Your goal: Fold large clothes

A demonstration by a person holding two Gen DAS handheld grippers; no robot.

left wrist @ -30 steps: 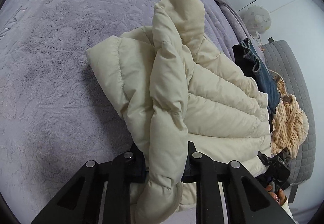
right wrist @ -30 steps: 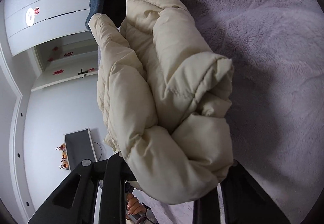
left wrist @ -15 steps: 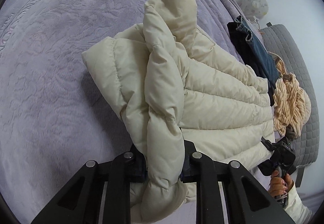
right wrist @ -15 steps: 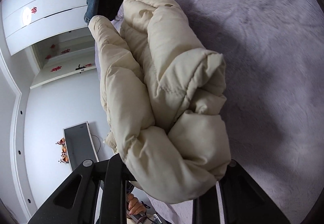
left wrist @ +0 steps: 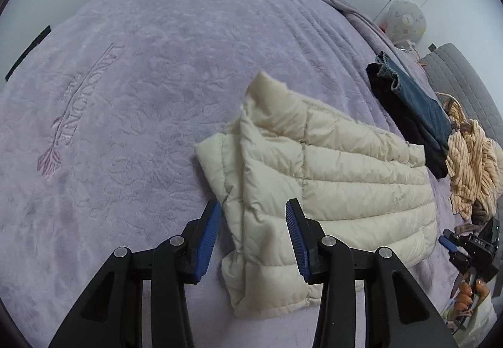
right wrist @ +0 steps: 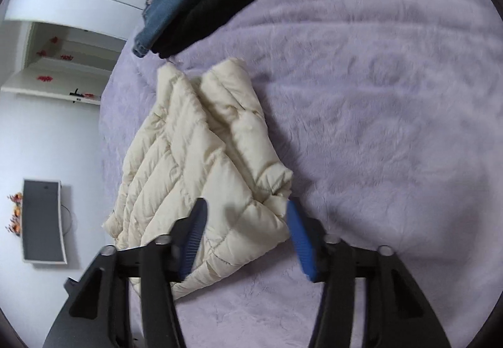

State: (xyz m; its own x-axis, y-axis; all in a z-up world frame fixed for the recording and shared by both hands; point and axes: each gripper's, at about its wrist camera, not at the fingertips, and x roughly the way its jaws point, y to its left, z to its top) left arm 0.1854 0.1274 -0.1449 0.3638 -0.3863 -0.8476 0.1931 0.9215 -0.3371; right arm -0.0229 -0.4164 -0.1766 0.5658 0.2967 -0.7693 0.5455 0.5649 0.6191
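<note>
So from my two wrist feeds: the biggest thing is the lavender bedspread (left wrist: 132, 102), fuzzy, with embossed lettering on it and a little pink flower stitched at one end. Lying on it toward the right side of the left view is the cream puffer jacket (left wrist: 330, 178), folded into a chunky bundle, quilted panel on top, collar end poking up at the far side. Beyond it there's a pair of jeans (left wrist: 418, 102) on top of something black, then a striped tan garment (left wrist: 471, 165) bunched at the bed's edge.

My left gripper (left wrist: 251, 238) sits over the near corner of the jacket. Its jaws have just been opening, the blue pads stand clear on either side of the fabric, nothing pinched. My right gripper (right wrist: 245, 238) looks the same: the jacket corner sits between the pads in the picture, but they're apart from it and gripping nothing, though that feed is a bit blurry. At the left view's right edge I can see the hand (left wrist: 468, 294) holding the right gripper's handle.
</note>
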